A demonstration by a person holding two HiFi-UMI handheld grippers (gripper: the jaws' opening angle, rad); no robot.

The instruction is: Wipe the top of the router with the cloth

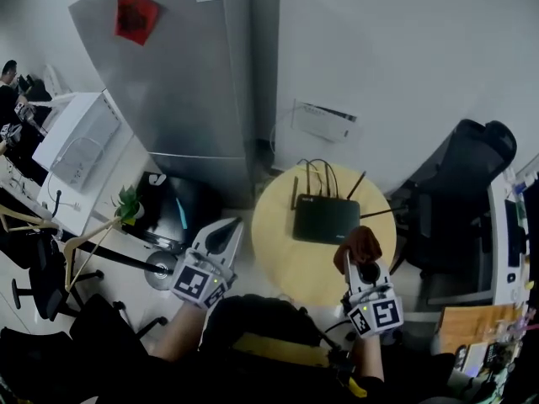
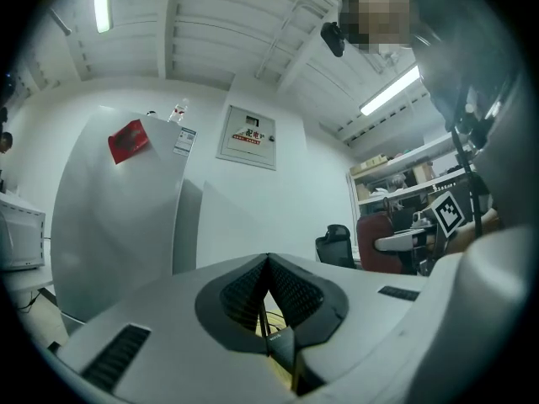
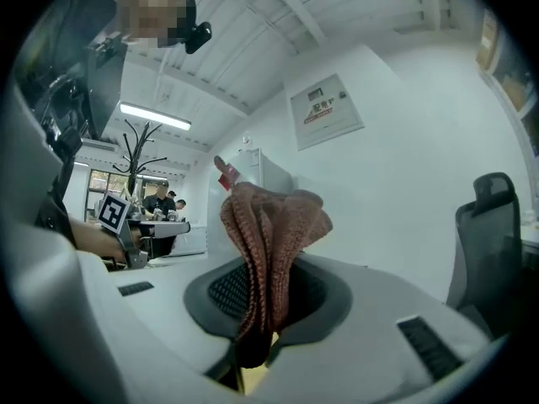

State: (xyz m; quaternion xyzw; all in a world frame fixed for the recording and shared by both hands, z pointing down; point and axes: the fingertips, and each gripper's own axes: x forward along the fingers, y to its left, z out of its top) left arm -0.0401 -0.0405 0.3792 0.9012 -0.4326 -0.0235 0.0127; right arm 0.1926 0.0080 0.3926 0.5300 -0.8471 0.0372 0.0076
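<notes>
Only the head view showed the whole round yellow table (image 1: 282, 268) and the black router (image 1: 326, 220) that lay flat on it. The router's long axis ran from 9 o'clock to 3 o'clock. Its cables left at the far edge, toward 12 o'clock, and its thin antennas stood out at the left side, at 1 o'clock and at 3 o'clock.

The right gripper (image 1: 365, 263) was over the table's near right part, and it pointed toward 12 o'clock. The reddish-brown cloth (image 1: 360, 244) hung at its tip, right at the router's near right corner. I could not tell whether cloth and router touched.

The right gripper view showed what the head view hid. The right gripper (image 3: 265, 269) pinched the cloth (image 3: 271, 221) between its jaws, and the folds stood up above the tips.

The left gripper (image 1: 226, 231) was beside the table's left edge, at 9 o'clock from the router. In the left gripper view its jaws were pressed together at the tips, and the left gripper (image 2: 269, 261) held nothing. Behind it stood the grey fridge (image 2: 126, 217).
</notes>
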